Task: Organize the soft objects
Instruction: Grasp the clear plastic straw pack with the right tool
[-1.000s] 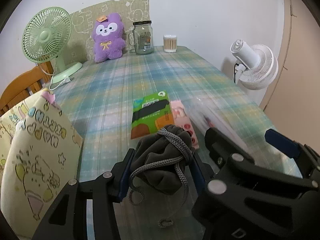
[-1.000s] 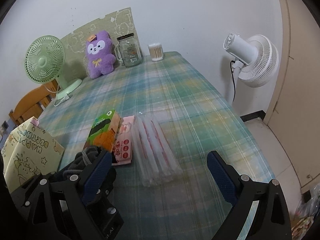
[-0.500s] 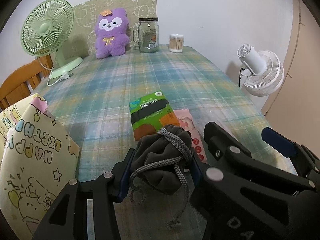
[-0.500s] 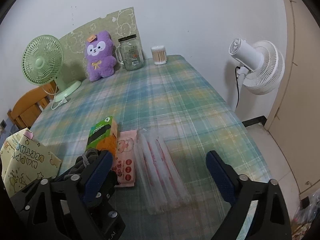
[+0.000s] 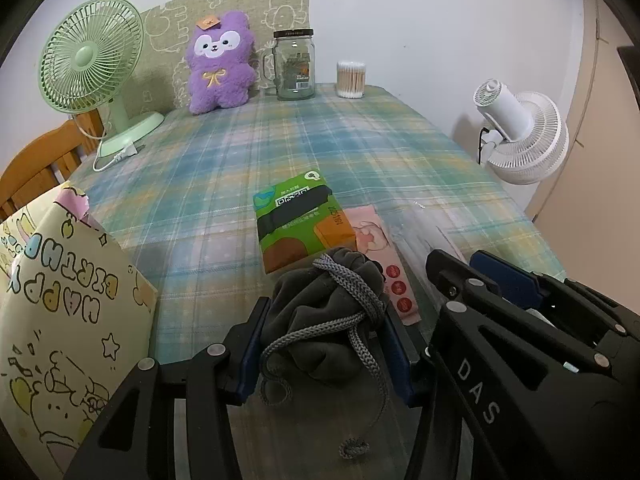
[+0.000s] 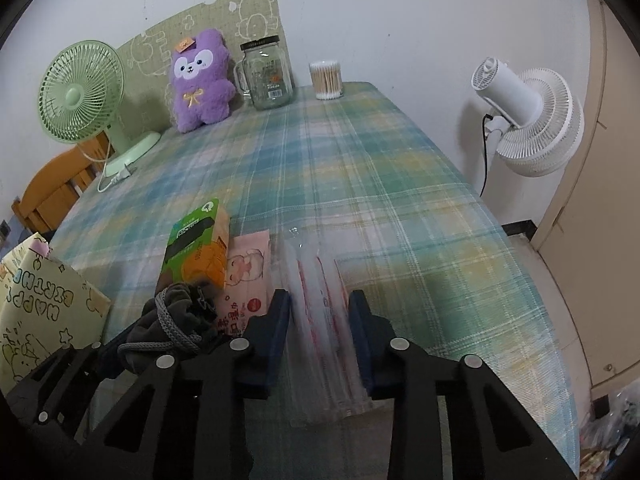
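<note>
We hold a grey drawstring pouch [image 5: 332,312] in the left gripper [image 5: 326,344], its jaws pressed on either side of the bunched cloth so the cord hangs loose below and the pouch stays clear of the tabletop [image 6: 360,168]. Our right gripper [image 6: 320,332] has just been closing its jaws, and they now stand narrow around a clear plastic packet with red print [image 6: 324,320] that lies flat on the plaid cloth; the pads appear to touch its long edges, likely to lift it by the sides. Beside it lie a pink wipes pack [image 6: 248,276] and a green and orange tissue pack [image 5: 300,220], lined up close together. The yellow birthday gift bag [image 5: 60,304] stands near at the left, probably where these go.
</note>
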The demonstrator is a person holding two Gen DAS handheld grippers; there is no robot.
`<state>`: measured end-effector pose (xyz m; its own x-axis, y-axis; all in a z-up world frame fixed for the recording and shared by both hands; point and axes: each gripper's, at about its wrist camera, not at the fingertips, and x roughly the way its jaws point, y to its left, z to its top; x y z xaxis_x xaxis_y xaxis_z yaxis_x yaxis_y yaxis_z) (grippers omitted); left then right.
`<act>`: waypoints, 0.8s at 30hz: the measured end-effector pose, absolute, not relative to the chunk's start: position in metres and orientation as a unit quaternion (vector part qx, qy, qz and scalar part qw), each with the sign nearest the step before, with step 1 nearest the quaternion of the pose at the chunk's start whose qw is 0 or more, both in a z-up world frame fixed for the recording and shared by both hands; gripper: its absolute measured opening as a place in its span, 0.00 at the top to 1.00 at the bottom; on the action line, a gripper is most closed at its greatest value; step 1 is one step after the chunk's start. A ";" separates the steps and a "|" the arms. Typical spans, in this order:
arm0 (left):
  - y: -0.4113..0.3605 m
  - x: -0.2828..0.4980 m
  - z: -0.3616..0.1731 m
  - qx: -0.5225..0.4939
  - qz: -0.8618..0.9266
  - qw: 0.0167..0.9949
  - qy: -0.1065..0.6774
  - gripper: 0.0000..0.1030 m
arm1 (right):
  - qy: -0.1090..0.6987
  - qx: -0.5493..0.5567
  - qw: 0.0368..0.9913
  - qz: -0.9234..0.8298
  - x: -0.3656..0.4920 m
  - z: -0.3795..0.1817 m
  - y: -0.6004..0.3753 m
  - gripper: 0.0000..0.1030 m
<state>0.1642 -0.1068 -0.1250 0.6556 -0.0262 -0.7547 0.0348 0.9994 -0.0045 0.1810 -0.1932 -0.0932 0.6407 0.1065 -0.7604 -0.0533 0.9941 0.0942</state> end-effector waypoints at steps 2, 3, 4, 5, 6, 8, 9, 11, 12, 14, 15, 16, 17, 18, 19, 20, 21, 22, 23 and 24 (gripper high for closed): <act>-0.107 0.162 -0.124 0.005 -0.016 0.910 0.413 0.48 | 0.420 0.031 0.906 0.041 0.178 -0.092 -0.194 0.71; -0.107 0.161 -0.124 0.005 -0.015 0.911 0.412 0.48 | 0.420 0.031 0.906 0.040 0.177 -0.091 -0.194 0.71; -0.107 0.160 -0.123 0.005 -0.014 0.911 0.412 0.48 | 0.420 0.031 0.906 0.039 0.176 -0.091 -0.195 0.72; -0.107 0.159 -0.123 0.005 -0.013 0.911 0.412 0.48 | 0.418 0.031 0.907 0.038 0.174 -0.089 -0.195 0.74; -0.107 0.158 -0.122 0.005 -0.013 0.911 0.411 0.48 | 0.417 0.031 0.908 0.038 0.171 -0.088 -0.196 0.75; -0.108 0.156 -0.121 0.005 -0.012 0.912 0.411 0.48 | 0.416 0.033 0.908 0.037 0.167 -0.086 -0.197 0.77; -0.108 0.155 -0.121 0.005 -0.013 0.912 0.411 0.48 | 0.415 0.034 0.908 0.037 0.166 -0.085 -0.198 0.77; -0.109 0.153 -0.120 0.006 -0.014 0.912 0.409 0.48 | 0.413 0.036 0.909 0.035 0.161 -0.083 -0.200 0.80; -0.110 0.151 -0.119 0.006 -0.014 0.913 0.409 0.48 | 0.413 0.036 0.909 0.035 0.160 -0.082 -0.200 0.81; -0.111 0.147 -0.117 0.007 -0.015 0.913 0.407 0.48 | 0.410 0.038 0.911 0.035 0.155 -0.080 -0.201 0.86; -0.112 0.146 -0.116 0.008 -0.016 0.914 0.405 0.48 | 0.409 0.038 0.911 0.034 0.154 -0.079 -0.202 0.86; -0.113 0.144 -0.114 0.008 -0.017 0.915 0.404 0.48 | 0.408 0.039 0.911 0.035 0.151 -0.077 -0.202 0.86; -0.113 0.142 -0.113 0.008 -0.016 0.915 0.403 0.48 | 0.407 0.039 0.912 0.036 0.150 -0.076 -0.203 0.86; -0.114 0.141 -0.113 0.008 -0.015 0.915 0.402 0.48 | 0.405 0.040 0.913 0.038 0.148 -0.075 -0.203 0.86; -0.114 0.140 -0.112 0.008 -0.016 0.916 0.402 0.48 | 0.404 0.040 0.913 0.039 0.146 -0.073 -0.204 0.86; -0.114 0.139 -0.112 0.008 -0.017 0.915 0.403 0.48 | 0.402 0.038 0.914 0.039 0.144 -0.072 -0.204 0.86; -0.114 0.139 -0.112 0.007 -0.017 0.915 0.403 0.48 | 0.402 0.037 0.914 0.039 0.142 -0.072 -0.204 0.86; -0.114 0.138 -0.112 0.007 -0.017 0.915 0.404 0.49 | 0.402 0.038 0.914 0.040 0.141 -0.071 -0.204 0.86; -0.114 0.136 -0.112 0.007 -0.018 0.915 0.404 0.49 | 0.401 0.038 0.914 0.041 0.139 -0.071 -0.204 0.86; -0.114 0.135 -0.112 0.007 -0.018 0.915 0.403 0.49 | 0.400 0.039 0.915 0.042 0.138 -0.070 -0.204 0.86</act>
